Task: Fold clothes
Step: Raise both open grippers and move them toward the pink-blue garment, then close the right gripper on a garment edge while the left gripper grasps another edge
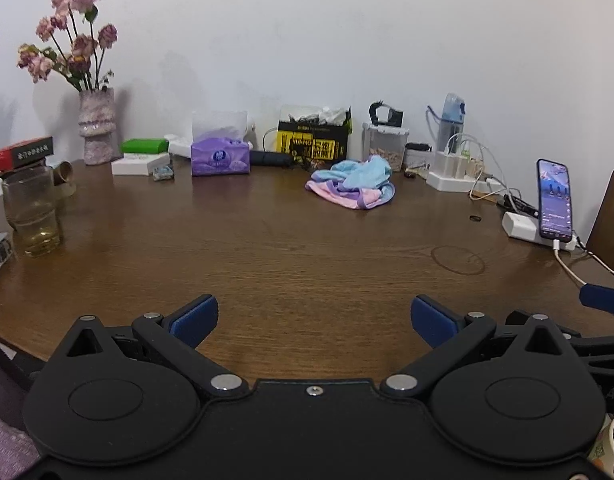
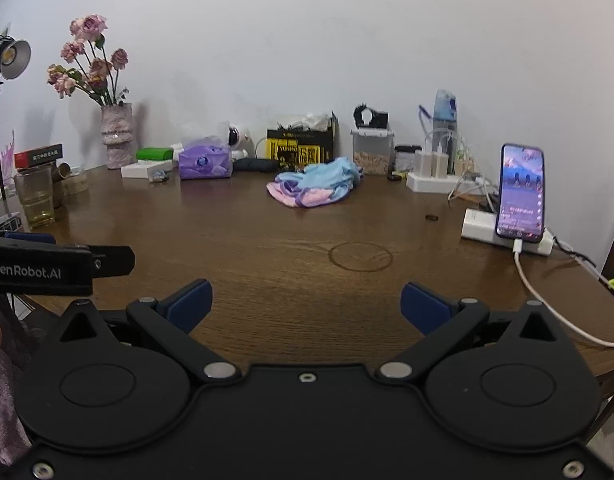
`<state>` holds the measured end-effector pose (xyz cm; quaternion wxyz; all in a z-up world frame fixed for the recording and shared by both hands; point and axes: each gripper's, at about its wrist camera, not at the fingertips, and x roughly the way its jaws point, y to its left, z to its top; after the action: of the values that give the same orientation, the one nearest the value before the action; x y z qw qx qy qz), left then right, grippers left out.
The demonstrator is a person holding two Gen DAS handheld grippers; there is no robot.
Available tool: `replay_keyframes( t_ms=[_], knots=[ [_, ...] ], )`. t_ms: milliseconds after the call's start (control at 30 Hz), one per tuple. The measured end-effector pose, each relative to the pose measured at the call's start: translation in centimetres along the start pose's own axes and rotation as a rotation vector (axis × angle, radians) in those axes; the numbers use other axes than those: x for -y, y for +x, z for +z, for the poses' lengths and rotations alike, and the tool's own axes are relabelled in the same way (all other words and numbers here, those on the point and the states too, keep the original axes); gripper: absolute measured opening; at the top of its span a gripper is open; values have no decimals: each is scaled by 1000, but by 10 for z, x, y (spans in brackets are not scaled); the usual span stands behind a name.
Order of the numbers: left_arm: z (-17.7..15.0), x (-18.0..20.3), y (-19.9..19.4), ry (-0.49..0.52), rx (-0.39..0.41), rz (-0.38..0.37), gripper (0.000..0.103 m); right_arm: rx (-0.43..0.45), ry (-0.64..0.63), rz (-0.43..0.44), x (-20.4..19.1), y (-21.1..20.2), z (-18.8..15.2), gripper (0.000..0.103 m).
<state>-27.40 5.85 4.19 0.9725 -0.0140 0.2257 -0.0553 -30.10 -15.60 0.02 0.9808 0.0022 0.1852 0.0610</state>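
A crumpled garment [image 1: 353, 184] in light blue, pink and purple lies bunched near the back of the brown wooden table [image 1: 291, 264]; the right wrist view has the garment [image 2: 317, 186] at centre back too. My left gripper [image 1: 313, 322] hovers open over the table's near edge, blue pads wide apart, nothing between them. My right gripper [image 2: 305, 308] is open in the same way, well short of the garment. The left gripper's body [image 2: 43, 266] shows at the left of the right wrist view.
Along the wall stand a vase of dried roses [image 1: 97, 128], a purple tissue pack [image 1: 220, 158], a yellow-black box [image 1: 313, 140], a food container [image 1: 385, 146] and a power strip [image 1: 459, 172]. A glass [image 1: 33, 212] is left; a propped phone [image 2: 521, 194] with cable right.
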Motion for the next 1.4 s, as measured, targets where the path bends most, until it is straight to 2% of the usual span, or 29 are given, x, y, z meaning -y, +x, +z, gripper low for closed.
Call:
replay_keyframes(
  t_ms=[167,300,367,467,600,700,900,967,1067,1133,1200,1267,1400],
  knots=[
    [18,-1,36,31,-32,-30,103,-24,49,34,16,30,14,103],
    [41,8,77,135,-17,-54,103,-34,86,70,35,65,33,103],
    [51,10,95,143,-54,-70,103,-30,82,81,42,81,41,103],
    [75,8,138,97,-112,-109,103,-35,42,86,50,108,52,103],
    [96,12,185,141,-53,-37,103,-99,-43,72,62,154,69,103],
    [118,19,241,197,-52,-88,102,-146,-20,64,75,184,81,103],
    [154,32,334,223,-82,-122,84,-199,49,57,92,223,94,103],
    [159,28,354,227,-105,-115,74,-197,55,63,95,230,95,103],
    [167,23,383,233,-140,-105,73,-194,42,80,97,242,100,103],
    [171,14,395,235,-145,-103,73,-183,21,101,97,256,106,103],
    [175,-7,399,214,-106,-109,73,-176,1,126,94,274,114,103],
    [177,-19,400,205,-97,-128,73,-196,-19,165,84,306,127,102],
    [177,-36,397,284,-91,-96,74,-240,-107,235,56,372,149,101]
  ],
)
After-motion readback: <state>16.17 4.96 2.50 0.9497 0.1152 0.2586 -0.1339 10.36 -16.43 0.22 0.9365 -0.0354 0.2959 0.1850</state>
